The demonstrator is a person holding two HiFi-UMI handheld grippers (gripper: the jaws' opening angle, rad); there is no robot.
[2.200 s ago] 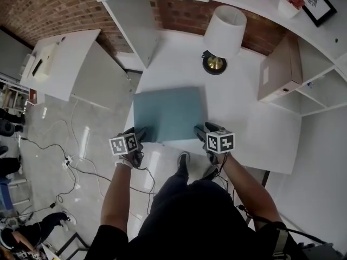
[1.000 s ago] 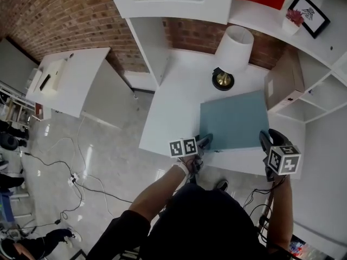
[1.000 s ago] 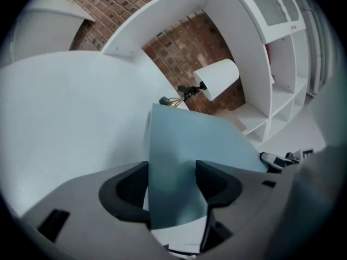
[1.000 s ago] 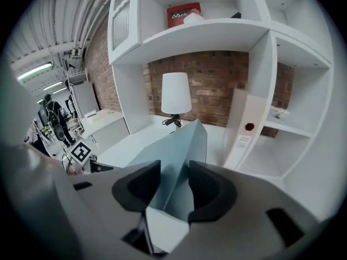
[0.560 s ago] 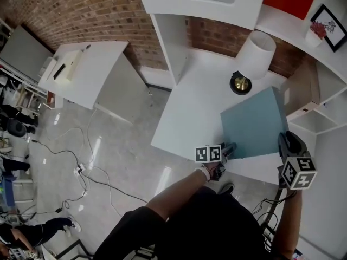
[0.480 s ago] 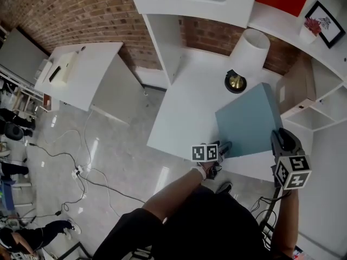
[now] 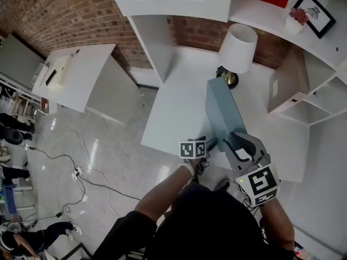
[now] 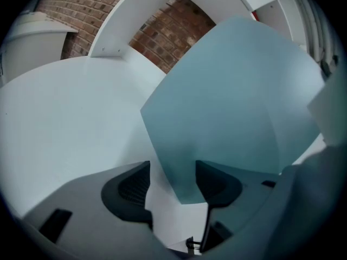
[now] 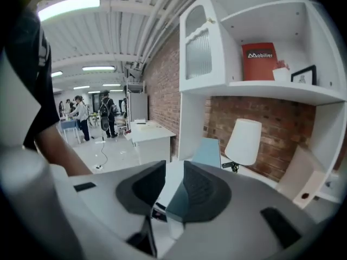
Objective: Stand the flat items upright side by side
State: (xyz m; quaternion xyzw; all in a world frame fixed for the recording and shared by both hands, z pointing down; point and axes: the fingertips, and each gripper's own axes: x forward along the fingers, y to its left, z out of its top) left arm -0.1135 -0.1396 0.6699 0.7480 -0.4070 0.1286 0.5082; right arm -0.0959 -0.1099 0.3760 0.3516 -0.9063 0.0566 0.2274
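The teal board [image 7: 221, 115] is up on its lower edge on the white counter [image 7: 179, 107], close to vertical and leaning a little. Its far end is near the lamp [image 7: 237, 41]. My right tool [image 7: 234, 141] is clamped on the board's near upper corner. Those jaws have just been closing, and the board's edge sits between the pads, so that grip carries the tilt. My left tool [image 7: 209, 143] is down at the near bottom corner with its jaws apart. The corner lies between them, against one pad with a gap at the other. I read that as a loose fence to stop the foot sliding off the counter's front while the board pivots. To the right, a tan panel [image 7: 282, 80] stands on edge against the open shelf unit [image 7: 320, 110]. I judge the board belongs upright beside it. The risk is the bottom edge skating on the smooth top.
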